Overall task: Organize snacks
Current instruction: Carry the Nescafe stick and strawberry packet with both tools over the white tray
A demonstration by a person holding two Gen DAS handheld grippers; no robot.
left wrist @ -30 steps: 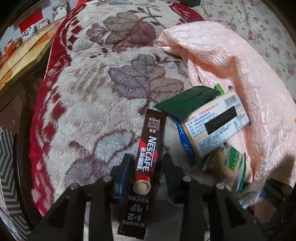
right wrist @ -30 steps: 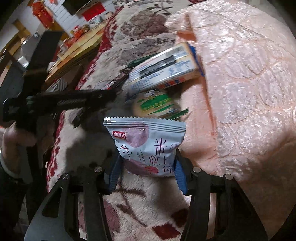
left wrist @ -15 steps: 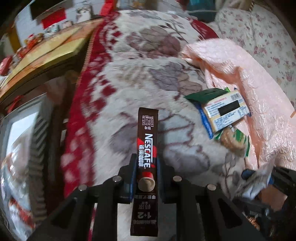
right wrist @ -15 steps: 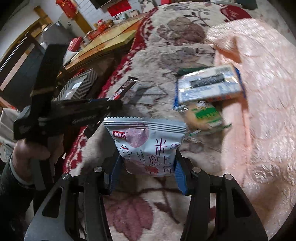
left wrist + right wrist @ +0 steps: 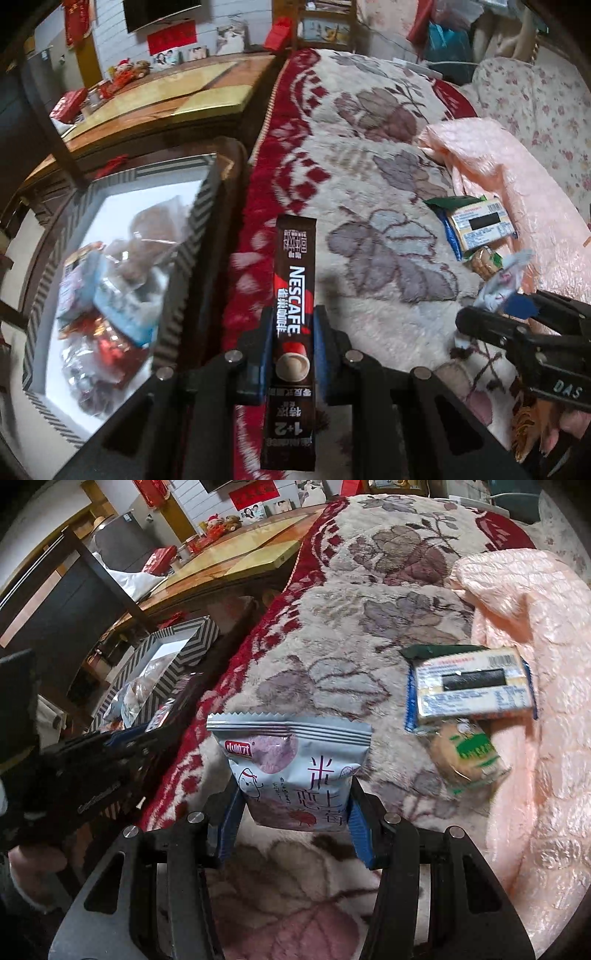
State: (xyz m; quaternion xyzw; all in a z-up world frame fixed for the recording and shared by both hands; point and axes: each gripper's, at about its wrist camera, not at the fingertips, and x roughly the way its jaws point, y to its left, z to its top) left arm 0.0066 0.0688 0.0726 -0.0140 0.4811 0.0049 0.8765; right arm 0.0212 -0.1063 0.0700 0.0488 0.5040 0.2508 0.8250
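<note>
My left gripper (image 5: 292, 341) is shut on a dark brown Nescafe coffee stick (image 5: 293, 291), held above the red border of the blanket, beside a patterned box (image 5: 199, 221) that holds several snack packets. My right gripper (image 5: 293, 801) is shut on a pale blue snack pouch (image 5: 291, 768), lifted over the floral blanket. A cream and blue biscuit pack (image 5: 471, 692) and a green-labelled round cracker pack (image 5: 467, 757) lie on the blanket by the pink quilt. The left gripper (image 5: 122, 746) shows at the left in the right wrist view; the right gripper (image 5: 517, 325) at the right in the left wrist view.
A floral fleece blanket (image 5: 369, 147) with a red border covers the bed. A pink quilt (image 5: 535, 646) is bunched at the right. A wooden table (image 5: 177, 96) with ornaments stands beyond the box. A dark chair (image 5: 62, 602) stands at the left.
The left gripper closed on the coffee stick, lifted it and carried it left toward the patterned box. The right gripper rose with the blue pouch and drew back from the two packs.
</note>
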